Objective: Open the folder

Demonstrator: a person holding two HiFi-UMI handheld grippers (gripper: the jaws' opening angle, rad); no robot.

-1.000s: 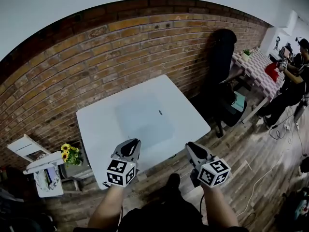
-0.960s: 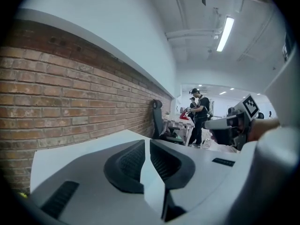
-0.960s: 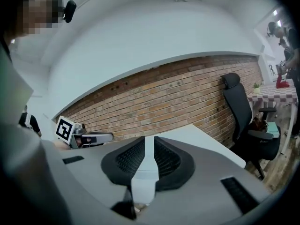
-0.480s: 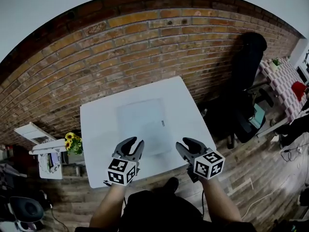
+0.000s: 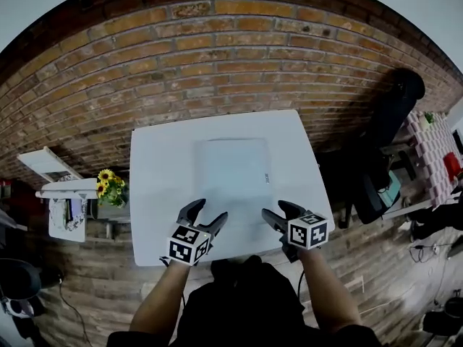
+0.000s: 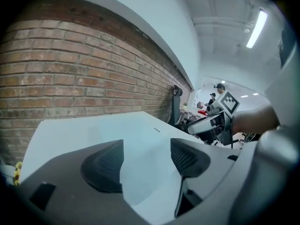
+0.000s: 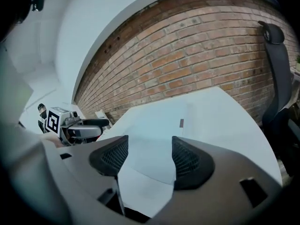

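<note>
A pale, translucent folder (image 5: 235, 173) lies flat and closed in the middle of the white table (image 5: 155, 194). My left gripper (image 5: 208, 214) hovers at the folder's near left corner and my right gripper (image 5: 278, 211) at its near right corner. Both are open, their jaws have just been opening, and nothing is between the pads. In the left gripper view the folder (image 6: 140, 137) shows through the gap of the left gripper (image 6: 146, 161), with the right gripper (image 6: 213, 121) beyond. In the right gripper view the folder (image 7: 157, 125) lies ahead of the right gripper (image 7: 146, 156).
A brick wall (image 5: 217, 63) runs behind the table. A black office chair (image 5: 394, 114) stands at the right, with a checkered table (image 5: 434, 139) beyond it. At the left are a small white stand (image 5: 61, 194) and a pot of sunflowers (image 5: 108, 186).
Both grippers have moved forward and down from the table's near edge to the folder's near corners. Their jaws, shut a second ago, now stand apart.
</note>
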